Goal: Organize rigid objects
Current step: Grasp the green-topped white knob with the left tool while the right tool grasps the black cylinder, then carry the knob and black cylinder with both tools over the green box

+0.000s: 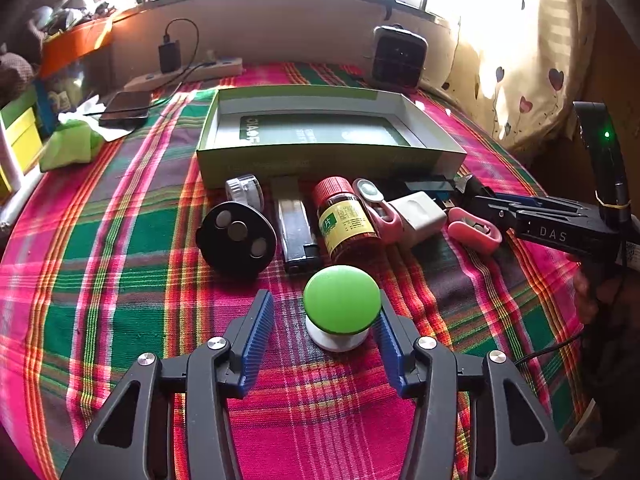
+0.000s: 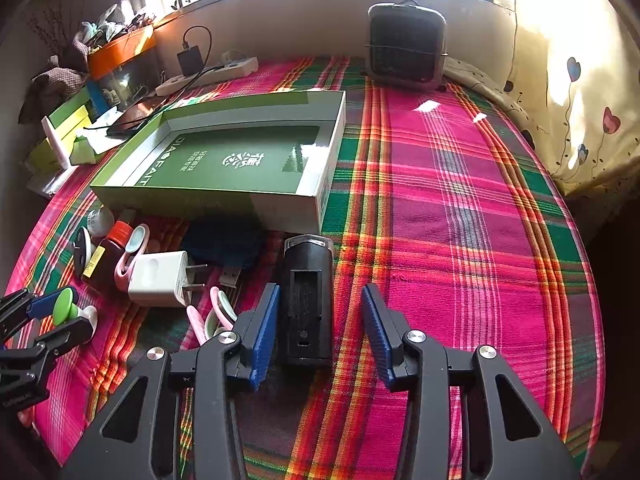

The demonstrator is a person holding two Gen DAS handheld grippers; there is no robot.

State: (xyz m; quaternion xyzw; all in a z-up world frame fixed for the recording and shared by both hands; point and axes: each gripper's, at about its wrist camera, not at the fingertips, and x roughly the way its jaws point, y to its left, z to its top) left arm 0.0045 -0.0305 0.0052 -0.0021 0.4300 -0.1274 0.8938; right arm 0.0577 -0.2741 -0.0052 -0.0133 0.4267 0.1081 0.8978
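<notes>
A green-topped white knob stands on the plaid cloth between the fingers of my left gripper. The right pad is at its side, the left pad stands clear, so the gripper is open. In the right wrist view a black cylinder lies between the fingers of my right gripper, close to the left pad with a gap at the right; this gripper is open too. Behind both lies an open green box. Along its front wall sit a black three-button disc, a red-capped brown bottle and a white charger plug.
A clear little jar, a black lighter-like bar and pink clips also lie in the row. A small fan, a power strip and a phone sit at the back. Clutter crowds the left edge.
</notes>
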